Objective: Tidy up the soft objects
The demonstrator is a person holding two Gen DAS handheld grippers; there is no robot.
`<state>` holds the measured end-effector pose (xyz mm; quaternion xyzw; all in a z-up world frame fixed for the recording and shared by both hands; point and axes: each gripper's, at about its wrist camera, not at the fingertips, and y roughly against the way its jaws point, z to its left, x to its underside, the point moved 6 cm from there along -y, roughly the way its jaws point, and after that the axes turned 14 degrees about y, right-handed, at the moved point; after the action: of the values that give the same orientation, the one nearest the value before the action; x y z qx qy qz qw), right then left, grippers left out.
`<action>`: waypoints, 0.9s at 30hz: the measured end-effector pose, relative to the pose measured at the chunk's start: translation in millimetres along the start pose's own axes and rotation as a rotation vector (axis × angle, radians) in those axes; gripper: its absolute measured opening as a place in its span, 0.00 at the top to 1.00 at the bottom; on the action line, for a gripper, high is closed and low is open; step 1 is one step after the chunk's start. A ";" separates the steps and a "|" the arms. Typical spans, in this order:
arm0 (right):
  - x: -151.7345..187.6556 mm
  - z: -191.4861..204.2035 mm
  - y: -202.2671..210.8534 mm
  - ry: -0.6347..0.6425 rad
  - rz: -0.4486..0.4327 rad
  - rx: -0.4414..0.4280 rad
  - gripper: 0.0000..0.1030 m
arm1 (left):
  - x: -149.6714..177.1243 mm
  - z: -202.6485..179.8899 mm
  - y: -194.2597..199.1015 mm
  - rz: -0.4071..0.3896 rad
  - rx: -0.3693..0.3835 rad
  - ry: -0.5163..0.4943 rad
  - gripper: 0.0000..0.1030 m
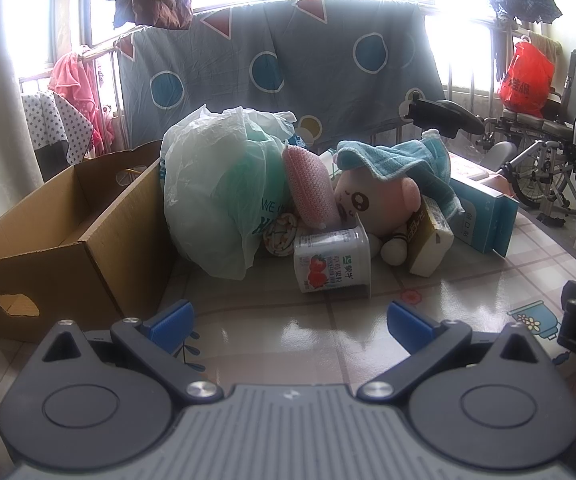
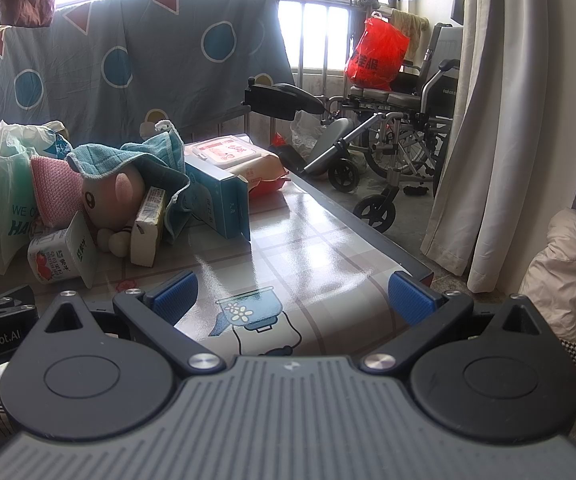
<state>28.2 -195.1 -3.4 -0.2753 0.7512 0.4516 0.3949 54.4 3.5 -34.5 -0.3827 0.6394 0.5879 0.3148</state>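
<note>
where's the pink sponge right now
In the left wrist view, the pink sponge stands mid-pile, wedged between the white plastic bag and the plush toy.

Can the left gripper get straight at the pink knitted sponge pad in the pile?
Probably yes. The left gripper is open, and the pink knitted sponge pad shows above the tipped white strawberry yogurt cup, which blocks a low approach.
</note>
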 end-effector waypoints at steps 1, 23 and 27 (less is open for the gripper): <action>0.0 0.0 0.0 0.000 0.000 -0.001 0.01 | -0.1 -0.1 0.0 0.000 0.000 0.000 0.00; -1.8 2.6 1.9 0.003 -0.016 -0.012 0.01 | -0.1 1.8 -2.9 0.030 0.014 0.027 0.00; 0.3 0.7 -1.2 -0.019 -0.001 -0.050 0.01 | -0.2 4.3 -3.2 0.039 0.018 0.041 0.00</action>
<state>29.2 -195.0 -4.4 -0.2814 0.7358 0.4725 0.3952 57.1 7.7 -36.6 -0.3793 0.6585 0.5800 0.2935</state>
